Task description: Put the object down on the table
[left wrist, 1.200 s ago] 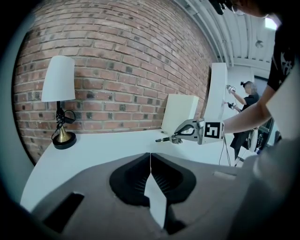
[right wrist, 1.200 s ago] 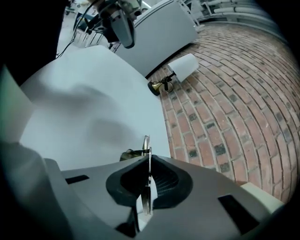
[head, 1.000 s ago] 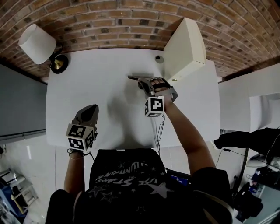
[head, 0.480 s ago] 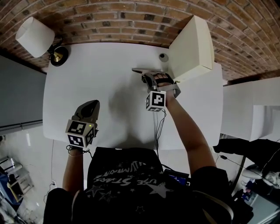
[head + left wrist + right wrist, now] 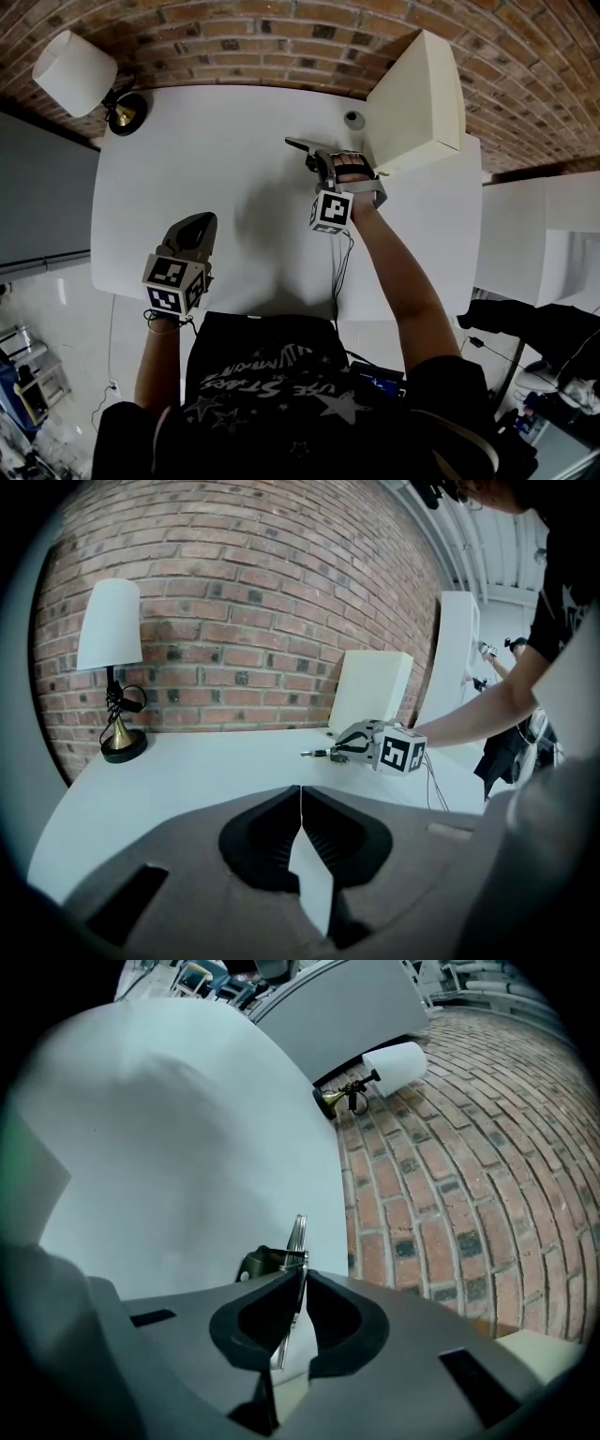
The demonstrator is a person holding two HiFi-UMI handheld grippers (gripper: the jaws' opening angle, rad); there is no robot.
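My right gripper is at the back of the white table, just left of the tall white box. A thin metal tool with a dark end sticks out leftward from it, low over the tabletop. In the right gripper view the metal strip stands between the jaws of the right gripper, which are opening; the pads still touch it. My left gripper rests near the front left edge, shut and empty; its tips meet. From the left gripper view, the right gripper and tool are across the table.
A lamp with a white shade and brass base stands at the back left corner. A small grey round thing sits beside the box. A brick wall runs behind the table. A cable hangs off the front edge.
The right gripper has carried the tool slightly toward the back wall, and the tool now lies a bit tilted. The left gripper has stayed where it was.
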